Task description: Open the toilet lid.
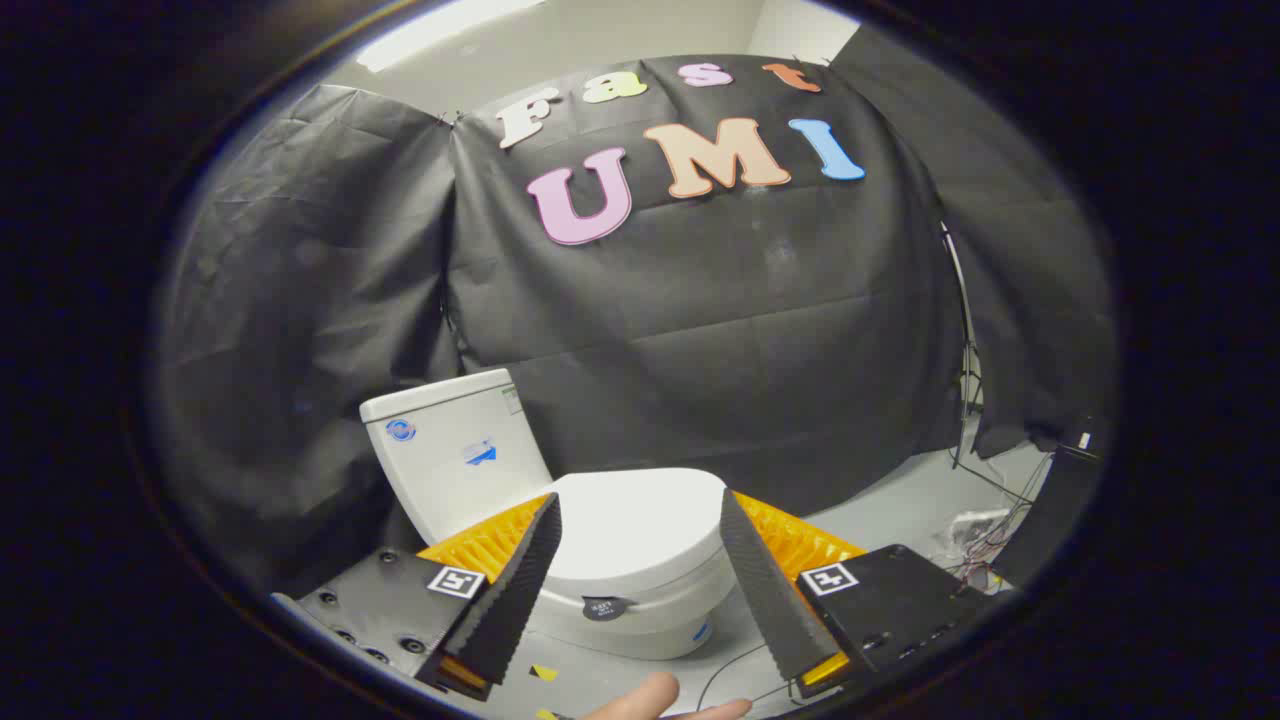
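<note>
A white toilet stands on the floor ahead of me, its lid [640, 525] lying flat and closed over the bowl [650, 615]. The white tank [450, 450] rises behind it on the left, against the black cloth wall. My gripper [640, 515] is open, its two fingers spread wide above the toilet. The lid shows between the fingers [520, 590] and lower down, with no contact. Nothing is held.
Grey floor [900, 510] runs to the right of the toilet. Loose cables and a dark stand [985, 520] lie at the far right by the cloth wall. A person's hand [665, 700] shows just below the fingers.
</note>
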